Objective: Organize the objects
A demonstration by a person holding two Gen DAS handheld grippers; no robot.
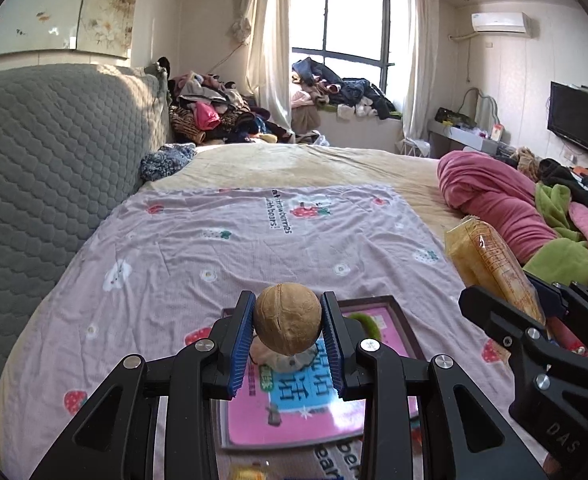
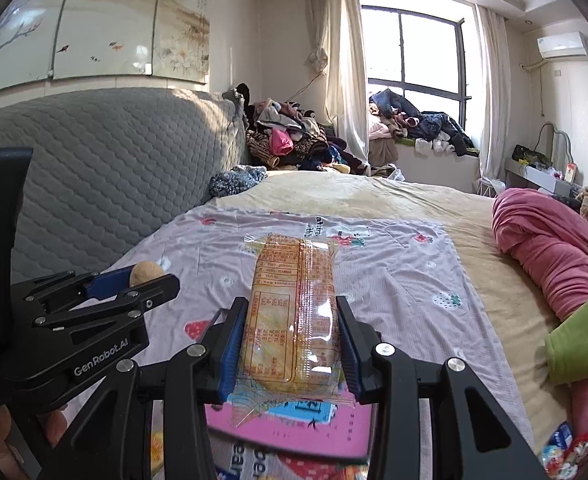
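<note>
Walnut [image 1: 287,319] clamped in left gripper [image 1: 287,344], snack pack [image 2: 292,316] clamped in right gripper [image 2: 292,350], both held above a pink tray [image 1: 305,400] on the bed.

Left: blue pads [image 1: 241,354] press the walnut's two sides; nut sits at the fingertips, clear of the tray below. Right: pads grip the pack by its long edges, pack lies flat along the fingers and sticks out past the tips, its near end over the tray. Grippers are side by side, both pointing toward the window [image 1: 341,24], roughly level. Tray rests on a lilac strawberry-print sheet [image 1: 230,248] spread over a beige bedcover [image 1: 313,164]. Grey quilted headboard [image 1: 42,152] on the left, rolled pink blanket [image 1: 493,196] on the right, clothes pile [image 1: 222,108] at the far corner, TV [image 1: 579,120] on the right wall.
</note>
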